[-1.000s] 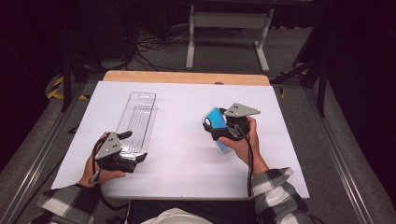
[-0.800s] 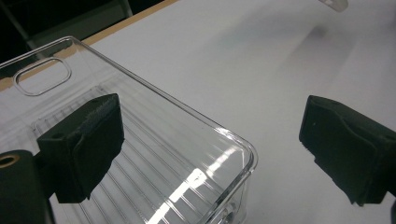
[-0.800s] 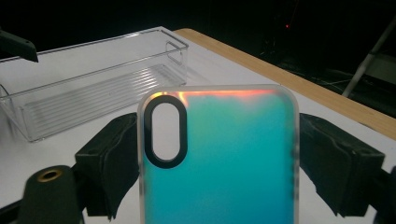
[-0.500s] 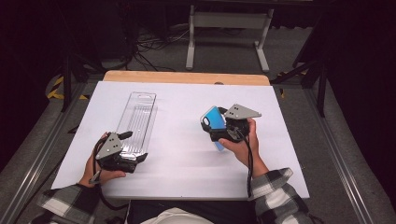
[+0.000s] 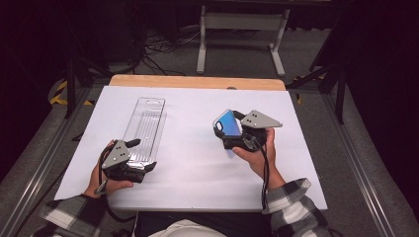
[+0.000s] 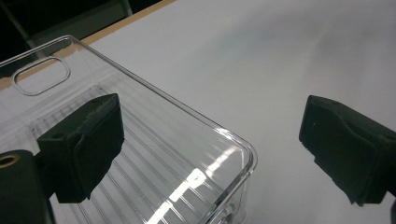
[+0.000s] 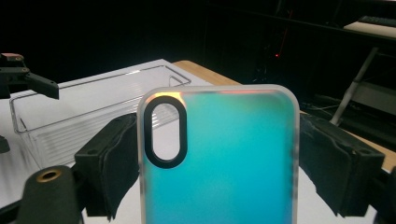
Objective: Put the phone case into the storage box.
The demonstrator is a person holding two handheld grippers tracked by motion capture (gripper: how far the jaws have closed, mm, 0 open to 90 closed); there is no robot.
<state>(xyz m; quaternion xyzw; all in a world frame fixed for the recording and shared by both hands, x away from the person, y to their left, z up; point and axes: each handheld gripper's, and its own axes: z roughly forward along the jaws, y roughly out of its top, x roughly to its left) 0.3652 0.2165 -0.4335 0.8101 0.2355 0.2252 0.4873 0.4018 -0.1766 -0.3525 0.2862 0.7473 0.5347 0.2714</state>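
My right gripper [image 5: 230, 131] is held above the white table top at centre right, shut on an iridescent blue-green phone case [image 5: 226, 124]. In the right gripper view the case [image 7: 233, 154] stands upright between the two pads, its oval camera cut-out at the upper left. A long clear plastic tray [image 5: 146, 123] lies on the table at centre left. My left gripper [image 5: 143, 155] is at the tray's near end, open. In the left gripper view the tray's [image 6: 163, 154] near corner lies between the jaws, one pad [image 6: 84, 144] over the tray and the other over bare table.
A white sheet [image 5: 197, 168] covers the table, with a wooden strip [image 5: 197, 81] along the far edge. Beyond it stand a grey metal frame [image 5: 237, 29] and cables on a dark floor. Metal rails run along both sides of the table.
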